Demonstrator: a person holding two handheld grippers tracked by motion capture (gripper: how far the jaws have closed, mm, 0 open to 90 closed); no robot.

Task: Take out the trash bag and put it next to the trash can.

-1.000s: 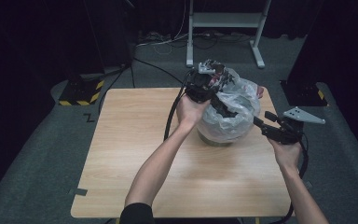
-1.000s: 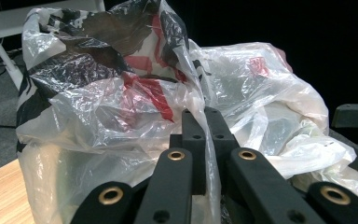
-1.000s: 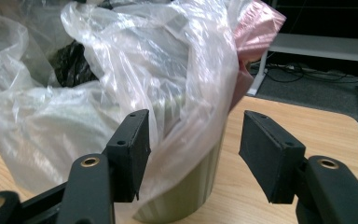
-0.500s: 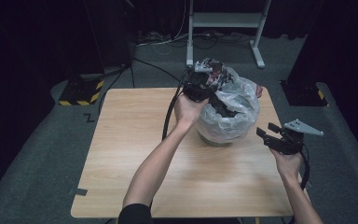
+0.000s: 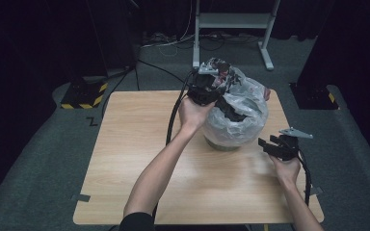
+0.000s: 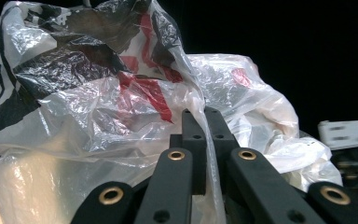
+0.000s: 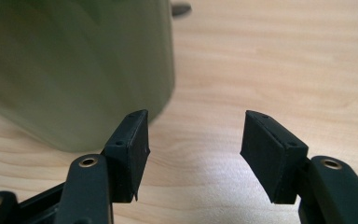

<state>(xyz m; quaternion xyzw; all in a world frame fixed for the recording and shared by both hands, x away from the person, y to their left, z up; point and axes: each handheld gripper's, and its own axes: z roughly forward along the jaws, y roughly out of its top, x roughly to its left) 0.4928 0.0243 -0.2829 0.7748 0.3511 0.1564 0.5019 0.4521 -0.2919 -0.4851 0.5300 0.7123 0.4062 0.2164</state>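
Observation:
A clear plastic bag [image 5: 243,103] with red and black print lines an olive-green round container [image 5: 221,143] on the wooden table [image 5: 139,144]. My left gripper [image 5: 217,91] is at the bag's top rim on the far left side. In the left gripper view its jaws are shut on a fold of the bag [image 6: 121,107], and the film runs down between the left gripper [image 6: 204,116] tips. My right gripper [image 5: 268,144] hangs low over the table just right of the container. The right gripper [image 7: 193,133] is open with nothing between its jaws, and the container wall [image 7: 74,65] is to its left.
A white metal stand [image 5: 231,21] is on the floor behind the table, with cables around it. A yellow-and-black striped block [image 5: 82,94] lies on the floor at the left. Bare tabletop spreads to the left and in front of the container.
My right gripper has dropped toward the tabletop beside the container and come a little nearer the person. The left gripper has kept its hold on the bag's rim.

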